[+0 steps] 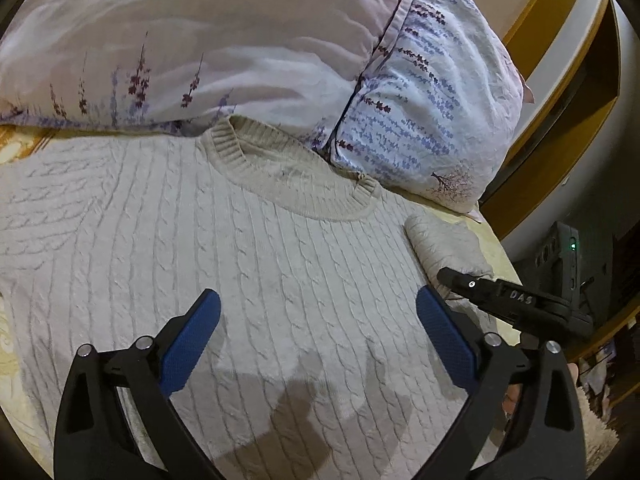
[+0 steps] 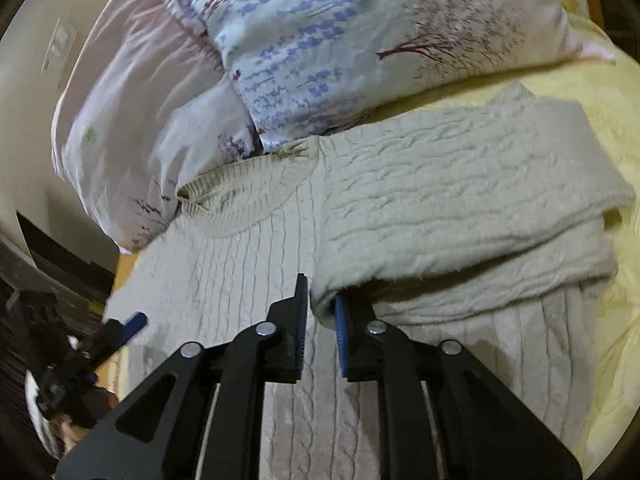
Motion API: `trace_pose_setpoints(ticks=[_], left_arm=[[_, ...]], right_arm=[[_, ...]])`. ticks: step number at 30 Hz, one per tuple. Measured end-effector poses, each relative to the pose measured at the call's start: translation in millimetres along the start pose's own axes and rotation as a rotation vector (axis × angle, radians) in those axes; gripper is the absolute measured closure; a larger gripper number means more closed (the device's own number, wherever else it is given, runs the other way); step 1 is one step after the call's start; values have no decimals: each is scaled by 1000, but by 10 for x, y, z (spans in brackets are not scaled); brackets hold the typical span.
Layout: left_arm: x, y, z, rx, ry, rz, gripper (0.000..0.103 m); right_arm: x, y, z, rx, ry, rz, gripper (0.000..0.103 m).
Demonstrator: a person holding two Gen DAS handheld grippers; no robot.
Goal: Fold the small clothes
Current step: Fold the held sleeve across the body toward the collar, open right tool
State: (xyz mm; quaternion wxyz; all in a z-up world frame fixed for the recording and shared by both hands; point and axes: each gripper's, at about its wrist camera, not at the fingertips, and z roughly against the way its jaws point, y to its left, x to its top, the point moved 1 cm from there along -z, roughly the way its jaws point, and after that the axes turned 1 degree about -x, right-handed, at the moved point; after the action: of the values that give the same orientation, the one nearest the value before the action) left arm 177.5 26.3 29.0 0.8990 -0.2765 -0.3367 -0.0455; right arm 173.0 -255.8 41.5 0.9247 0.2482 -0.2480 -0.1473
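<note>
A cream cable-knit sweater (image 1: pixel 248 264) lies flat on the bed, its ribbed neck (image 1: pixel 296 196) toward the pillows. My left gripper (image 1: pixel 318 296) hovers open over the chest, blue pads wide apart and nothing between them. In the right wrist view one sleeve (image 2: pixel 460 200) is folded across the sweater body (image 2: pixel 224 280). My right gripper (image 2: pixel 322 296) is over the sweater with a narrow gap between its pads. The sleeve's end lies at its fingertips, loose against the right pad (image 2: pixel 342 332). A finger of that gripper (image 1: pixel 472 284) shows at the right of the left wrist view.
Two floral pillows (image 1: pixel 420 112) (image 1: pixel 192 40) lie against the sweater's neck. Yellow bedsheet (image 2: pixel 600 120) shows past the sleeve. The bed's edge runs close on the right (image 1: pixel 500 248), with a dark device with a green light (image 1: pixel 568 252) beyond it.
</note>
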Motion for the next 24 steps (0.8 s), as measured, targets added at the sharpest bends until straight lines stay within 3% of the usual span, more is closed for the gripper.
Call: trace_pose_setpoints(ticks=[1, 2, 6, 12, 14, 16, 20, 24], left_arm=[[3, 11, -7, -5, 4, 6, 6], [3, 25, -15, -10, 8, 14, 7], [7, 85, -24, -41, 23, 56, 11], [3, 159, 18, -48, 22, 80, 14], [10, 185, 45, -51, 17, 87, 14], [30, 228, 81, -65, 9, 104, 14], [76, 342, 149, -92, -13, 149, 17], [106, 478, 181, -159, -20, 231, 22]], right_arm=[[20, -43, 48, 3, -16, -18, 68], [61, -68, 91, 4, -33, -38, 65], [260, -305, 218, -21, -95, -164, 65], [411, -613, 334, -173, -180, -269, 68], [482, -547, 343, -227, -207, -225, 88], [518, -384, 372, -219, -231, -160, 93], [478, 235, 313, -87, -221, 21, 95], [284, 855, -111, 23, -68, 198, 94]])
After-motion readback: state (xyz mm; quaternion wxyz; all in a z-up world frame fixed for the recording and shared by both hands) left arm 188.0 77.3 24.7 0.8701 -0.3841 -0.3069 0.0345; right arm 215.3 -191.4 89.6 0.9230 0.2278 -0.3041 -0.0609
